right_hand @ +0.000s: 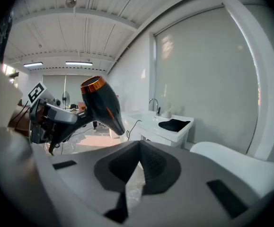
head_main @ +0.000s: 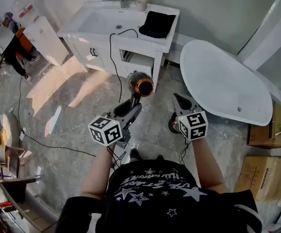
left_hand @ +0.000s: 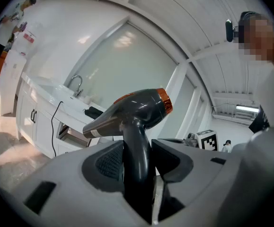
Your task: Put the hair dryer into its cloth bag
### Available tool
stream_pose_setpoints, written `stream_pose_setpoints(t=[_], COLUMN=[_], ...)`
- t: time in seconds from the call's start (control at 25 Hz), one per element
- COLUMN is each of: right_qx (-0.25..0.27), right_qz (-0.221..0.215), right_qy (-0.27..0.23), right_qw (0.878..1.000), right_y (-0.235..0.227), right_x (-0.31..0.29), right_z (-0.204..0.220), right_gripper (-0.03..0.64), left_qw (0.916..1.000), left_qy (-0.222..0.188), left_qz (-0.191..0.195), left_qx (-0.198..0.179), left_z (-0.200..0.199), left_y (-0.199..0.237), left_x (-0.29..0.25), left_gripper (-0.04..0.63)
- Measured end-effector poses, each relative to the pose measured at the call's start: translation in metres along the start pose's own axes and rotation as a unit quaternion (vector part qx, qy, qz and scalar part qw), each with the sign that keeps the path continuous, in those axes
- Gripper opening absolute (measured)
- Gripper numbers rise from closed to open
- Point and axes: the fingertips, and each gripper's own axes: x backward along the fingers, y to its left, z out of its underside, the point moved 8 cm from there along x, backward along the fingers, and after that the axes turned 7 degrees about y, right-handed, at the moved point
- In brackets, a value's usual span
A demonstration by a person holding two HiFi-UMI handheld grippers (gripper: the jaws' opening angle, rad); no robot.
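Person's black star-print shirt [head_main: 159, 188] filled the bottom of the head view, both forearms reaching forward. Left gripper [left_hand: 137, 160]: fingers clamped on the handle of the hair dryer [left_hand: 132, 110], one pad on each side. Dryer body sat just above the fingertips, narrow nozzle end pointing left of them and orange-ringed end to their right. Right gripper [right_hand: 137, 160]: fingers fully together, nothing between them. Dryer was up and to the left of the right fingers, clear of them.

Cloth bag [head_main: 157, 24], black, lay flat on the white vanity [head_main: 167, 45], well ahead of both sets of fingers and not touching the dryer. It was on the counter to the right of the basin. Black cord [head_main: 112, 57] ran from the vanity top down its front toward the left fingers. White bathtub [head_main: 227, 81] sat ahead and to the right of the right fingers.
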Motion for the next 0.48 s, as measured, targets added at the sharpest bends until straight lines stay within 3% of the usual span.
stream_pose_setpoints(t=[0.48], right_qx=[-0.007], right_qz=[0.002], right_qy=[-0.008], right_qw=[1.000], right_y=[0.032], right_x=[-0.020], right_z=[-0.009], right_gripper=[0.005], left_qw=[0.9994], left_qy=[-0.010], left_qz=[0.032], left_qx=[0.001], left_z=[-0.003], left_y=[0.019], left_x=[0.024], left_gripper=[0.195])
